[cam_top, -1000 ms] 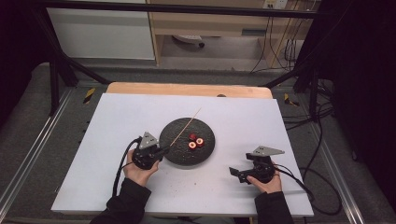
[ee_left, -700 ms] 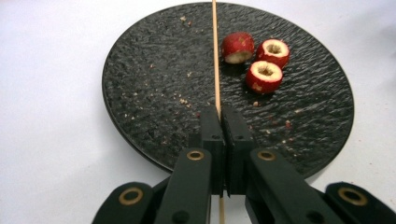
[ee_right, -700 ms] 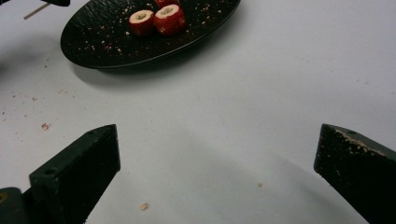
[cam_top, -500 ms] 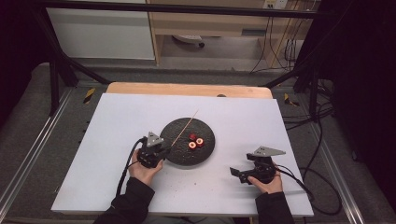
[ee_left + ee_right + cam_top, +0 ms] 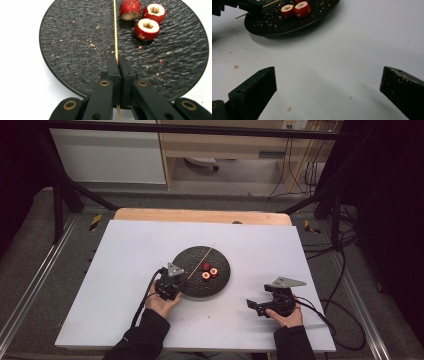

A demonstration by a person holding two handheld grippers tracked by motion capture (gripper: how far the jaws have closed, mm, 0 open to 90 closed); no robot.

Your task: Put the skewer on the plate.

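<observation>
A round black slate plate [image 5: 192,257] [image 5: 62,37] [image 5: 272,27] lies mid-table. On it are three cored red fruit pieces [image 5: 209,270] [image 5: 147,28] [image 5: 298,8] and a thin wooden skewer [image 5: 206,254] [image 5: 115,27] [image 5: 268,3]. My left gripper [image 5: 170,282] [image 5: 118,60] sits at the plate's near-left rim, shut on the skewer's near end. The skewer runs straight away from the jaws, passing just left of the fruit. My right gripper [image 5: 260,306] [image 5: 327,85] rests open on the white table, right of the plate, nothing between its jaws.
Crumbs dot the plate and the white tabletop [image 5: 125,250]. A wooden strip [image 5: 200,215] edges the table's far side. Cables [image 5: 330,260] trail off to the right, and black frame bars stand around the table.
My left gripper has moved right to the plate's rim and shut on the skewer's near end. The right gripper has stayed put.
</observation>
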